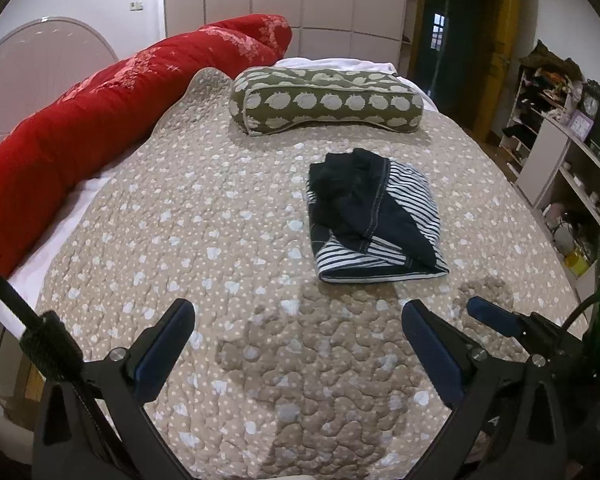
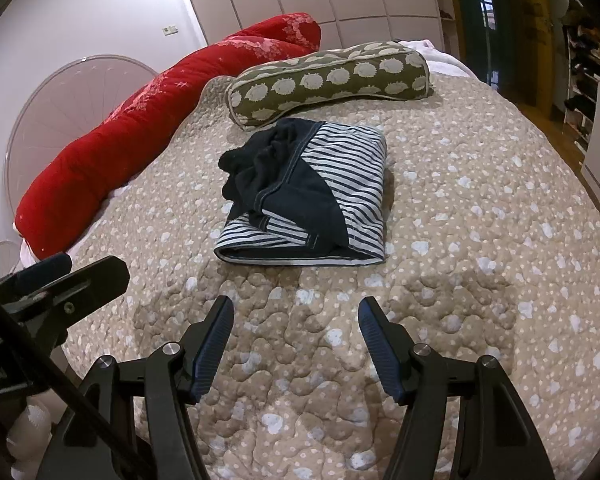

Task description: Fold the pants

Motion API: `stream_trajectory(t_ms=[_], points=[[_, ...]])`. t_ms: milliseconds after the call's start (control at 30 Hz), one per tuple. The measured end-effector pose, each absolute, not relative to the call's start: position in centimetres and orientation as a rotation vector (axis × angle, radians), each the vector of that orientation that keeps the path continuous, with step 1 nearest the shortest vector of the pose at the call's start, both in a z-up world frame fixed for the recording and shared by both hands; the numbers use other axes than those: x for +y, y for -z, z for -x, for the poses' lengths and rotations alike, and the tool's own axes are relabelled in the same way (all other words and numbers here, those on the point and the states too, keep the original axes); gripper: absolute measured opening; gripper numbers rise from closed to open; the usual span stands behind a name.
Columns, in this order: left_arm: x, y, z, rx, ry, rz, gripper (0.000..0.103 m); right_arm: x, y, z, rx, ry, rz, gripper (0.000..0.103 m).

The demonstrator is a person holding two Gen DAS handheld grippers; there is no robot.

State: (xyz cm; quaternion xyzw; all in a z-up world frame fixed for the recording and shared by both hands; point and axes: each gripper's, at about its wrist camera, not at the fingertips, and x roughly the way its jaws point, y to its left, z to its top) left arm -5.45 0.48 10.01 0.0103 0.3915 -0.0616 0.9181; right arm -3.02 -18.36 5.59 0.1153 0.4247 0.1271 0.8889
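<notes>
Right wrist view: the pants [image 2: 304, 196] are seen folded on the bed [image 2: 480, 208], soft and limp, best taken at an edge; both grippers' fingers are held apart, empty.

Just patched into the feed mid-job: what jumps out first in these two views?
The folded pants, dark blue with striped lining showing, lie in a compact bundle mid-bed on the beige quilt. Behind them sits an olive bolster pillow, and a long red comforter roll lines the far left edge. Both the left gripper and right gripper hover near the bundle, jaws open and empty.
</notes>
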Motion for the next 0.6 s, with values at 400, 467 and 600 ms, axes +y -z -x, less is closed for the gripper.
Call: stream_trajectory(t_ms=[400,467,600], points=[[0.4,-9.1,4.9,0.832,0.131,-0.018,0.103,-18.7,-4.7,2.7,0.906,-0.259,-0.263,0.069],[0.4,-8.8,4.7,0.842,0.131,-0.017,0.103,-18.7,-4.6,2.7,0.907,-0.258,-0.263,0.069],[0.5,-8.5,4.5,0.854,0.128,-0.015,0.103,-18.6,-4.4,2.5,0.912,-0.263,-0.262,0.069]])
